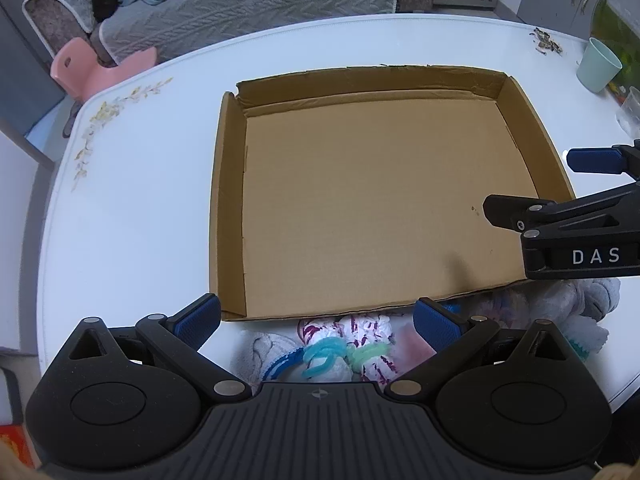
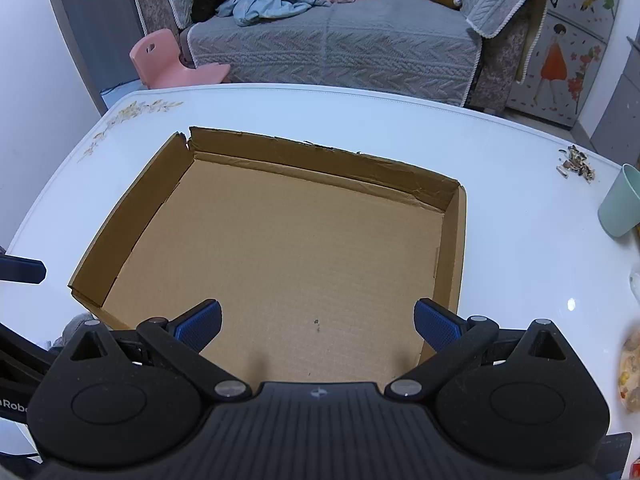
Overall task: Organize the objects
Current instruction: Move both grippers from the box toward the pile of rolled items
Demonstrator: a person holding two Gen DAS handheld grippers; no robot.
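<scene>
A shallow open cardboard box (image 1: 232, 208) lies on the white table (image 1: 132, 220); nothing is inside it. It also shows in the right wrist view (image 2: 450, 248). Rolled white cloths with purple marks, tied with blue and green cords (image 1: 344, 350), lie on the table just in front of the box, under my left gripper (image 1: 318, 322), which is open and empty above them. More pale fluffy cloths (image 1: 576, 300) lie to the right. My right gripper (image 2: 318, 322) is open and empty over the box's near edge; it shows in the left wrist view (image 1: 532, 184) at the right.
A mint green cup (image 1: 599, 65) stands at the table's far right, also in the right wrist view (image 2: 620, 202), with crumbs (image 2: 576, 164) beside it. A plate of food (image 2: 630, 368) is at the right edge. A grey sofa (image 2: 340, 44) and pink stool (image 2: 168, 60) stand beyond the table.
</scene>
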